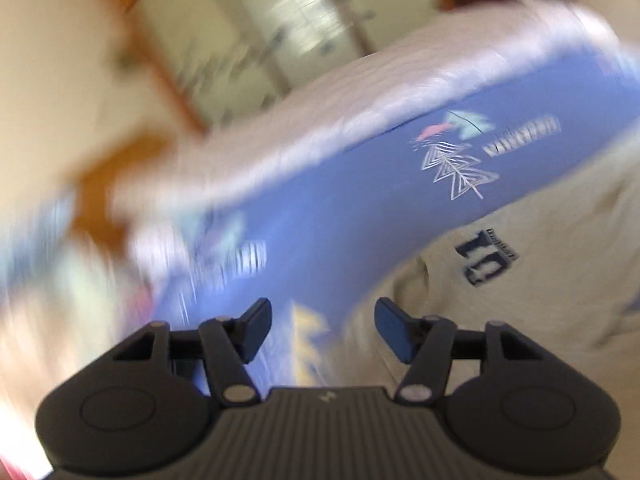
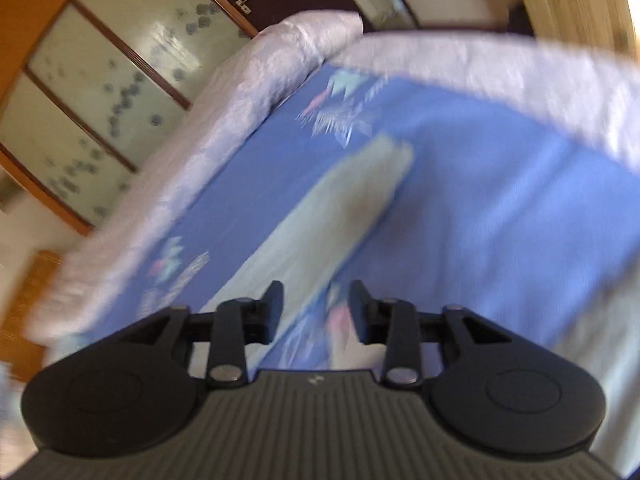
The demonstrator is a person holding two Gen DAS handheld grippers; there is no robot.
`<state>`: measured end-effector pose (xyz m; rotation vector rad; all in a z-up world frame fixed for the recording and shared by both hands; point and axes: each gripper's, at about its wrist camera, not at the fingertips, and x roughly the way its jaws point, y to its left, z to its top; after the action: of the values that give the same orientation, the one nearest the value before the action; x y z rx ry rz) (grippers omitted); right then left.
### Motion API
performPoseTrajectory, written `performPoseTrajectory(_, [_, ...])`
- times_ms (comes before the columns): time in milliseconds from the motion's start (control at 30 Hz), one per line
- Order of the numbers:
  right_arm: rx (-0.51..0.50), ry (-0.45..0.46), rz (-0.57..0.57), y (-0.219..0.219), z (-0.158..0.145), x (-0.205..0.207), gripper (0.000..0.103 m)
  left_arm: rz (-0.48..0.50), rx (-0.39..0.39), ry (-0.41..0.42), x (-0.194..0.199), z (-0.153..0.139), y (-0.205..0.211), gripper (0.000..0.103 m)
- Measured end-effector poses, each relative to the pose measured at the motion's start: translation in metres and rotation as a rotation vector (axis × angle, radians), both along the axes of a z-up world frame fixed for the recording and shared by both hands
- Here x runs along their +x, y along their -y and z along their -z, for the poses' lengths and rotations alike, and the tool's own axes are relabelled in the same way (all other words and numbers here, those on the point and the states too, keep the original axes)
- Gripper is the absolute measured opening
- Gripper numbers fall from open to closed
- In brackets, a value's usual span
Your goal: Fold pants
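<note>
Plainly, both grippers are empty above the bed

Left gripper (image 1: 323, 330) has its 2 fingers set fairly wide, nothing between them; under it lies the blue bedsheet (image 1: 340, 200) with a white tree print (image 1: 456, 168). To the right in the left wrist view, beige pants (image 1: 520, 280) lie on the sheet, a dark blue printed emblem (image 1: 486, 256) showing. Right gripper (image 2: 316, 312) has a narrower gap, also empty. In the right wrist view a long beige pant leg (image 2: 340, 216) stretches from near the fingers toward the far side of the sheet. A white quilted border (image 2: 224, 120) edges the bed on the left and far sides. Much is blurred.
</note>
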<state>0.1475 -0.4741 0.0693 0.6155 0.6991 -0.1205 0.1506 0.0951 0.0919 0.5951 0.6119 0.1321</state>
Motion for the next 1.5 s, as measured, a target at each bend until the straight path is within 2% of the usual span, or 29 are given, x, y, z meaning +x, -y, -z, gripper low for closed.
performPoseTrajectory(67, [-0.102, -0.043, -0.041, -0.005, 0.002, 0.046, 0.048, 0.090, 0.073, -0.037, 0.034, 0.017, 0.017, 0.067])
performPoseTrajectory(133, [-0.122, -0.079, -0.041, 0.000, 0.009, 0.082, 0.050, 0.144, 0.076, -0.083, 0.067, 0.031, 0.028, 0.073])
performPoseTrajectory(167, [-0.109, -0.093, -0.027, 0.004, 0.013, 0.097, 0.055, 0.163, 0.067, -0.100, 0.077, 0.036, 0.030, 0.081])
performPoseTrajectory(200, [-0.084, -0.108, -0.008, 0.008, 0.016, 0.107, 0.060, 0.183, 0.056, -0.122, 0.086, 0.043, 0.032, 0.085])
performPoseTrajectory(300, [0.004, -0.162, 0.078, 0.018, 0.030, 0.142, 0.063, 0.216, 0.054, -0.188, 0.108, 0.067, 0.040, 0.082])
performPoseTrajectory(333, [0.013, -0.178, 0.100, 0.021, 0.037, 0.152, 0.063, 0.223, 0.064, -0.208, 0.111, 0.074, 0.039, 0.078])
performPoseTrajectory(367, [0.015, -0.195, 0.122, 0.022, 0.043, 0.161, 0.063, 0.229, 0.079, -0.233, 0.114, 0.082, 0.040, 0.067])
performPoseTrajectory(400, [0.015, -0.214, 0.143, 0.023, 0.045, 0.171, 0.063, 0.233, 0.090, -0.259, 0.118, 0.089, 0.041, 0.051])
performPoseTrajectory(433, [0.013, -0.232, 0.168, 0.025, 0.052, 0.179, 0.063, 0.239, 0.094, -0.279, 0.120, 0.094, 0.043, 0.042])
performPoseTrajectory(467, [0.009, -0.245, 0.189, 0.026, 0.057, 0.186, 0.063, 0.253, 0.084, -0.298, 0.119, 0.096, 0.042, 0.026])
performPoseTrajectory(500, [-0.007, -0.261, 0.197, 0.026, 0.060, 0.192, 0.063, 0.260, 0.078, -0.302, 0.117, 0.097, 0.042, 0.019])
performPoseTrajectory(533, [-0.040, -0.291, 0.202, 0.027, 0.065, 0.199, 0.062, 0.264, 0.080, -0.297, 0.114, 0.098, 0.043, 0.018])
performPoseTrajectory(567, [-0.077, -0.329, 0.211, 0.028, 0.074, 0.206, 0.059, 0.267, 0.088, -0.289, 0.111, 0.098, 0.044, 0.016])
performPoseTrajectory(600, [-0.124, -0.339, 0.231, 0.026, 0.076, 0.205, 0.039, 0.270, 0.090, -0.281, 0.106, 0.096, 0.044, 0.015])
performPoseTrajectory(633, [-0.181, -0.351, 0.256, 0.025, 0.077, 0.205, 0.024, 0.272, 0.086, -0.273, 0.102, 0.093, 0.043, 0.015])
performPoseTrajectory(667, [-0.194, -0.352, 0.259, 0.027, 0.076, 0.203, 0.014, 0.272, 0.078, -0.261, 0.096, 0.088, 0.042, 0.014])
performPoseTrajectory(767, [-0.138, -0.267, 0.260, 0.035, 0.062, 0.175, 0.011, 0.266, 0.050, -0.214, 0.073, 0.066, 0.037, 0.014])
performPoseTrajectory(867, [-0.105, -0.184, 0.250, 0.040, 0.033, 0.133, 0.011, 0.267, 0.024, -0.156, 0.039, 0.039, 0.033, 0.014])
performPoseTrajectory(967, [-0.035, -0.121, 0.254, 0.051, 0.007, 0.080, 0.011, 0.267, -0.005, -0.105, -0.009, 0.013, 0.030, 0.014])
performPoseTrajectory(1100, [0.060, -0.068, 0.272, 0.067, -0.012, -0.004, 0.011, 0.275, -0.021, -0.066, -0.088, -0.002, 0.025, 0.014])
performPoseTrajectory(1233, [0.132, -0.031, 0.284, 0.078, -0.015, -0.103, 0.011, 0.274, -0.029, -0.073, -0.165, 0.001, 0.021, 0.014])
performPoseTrajectory(1333, [0.161, -0.036, 0.305, 0.078, -0.005, -0.171, 0.011, 0.260, -0.058, -0.122, -0.210, 0.017, 0.018, 0.015])
performPoseTrajectory(1433, [0.159, -0.071, 0.349, 0.076, 0.018, -0.224, 0.011, 0.259, -0.046, -0.184, -0.241, 0.041, 0.023, 0.015])
performPoseTrajectory(1500, [0.207, -0.105, 0.409, 0.078, 0.042, -0.247, 0.011, 0.253, -0.015, -0.200, -0.255, 0.057, 0.026, 0.015])
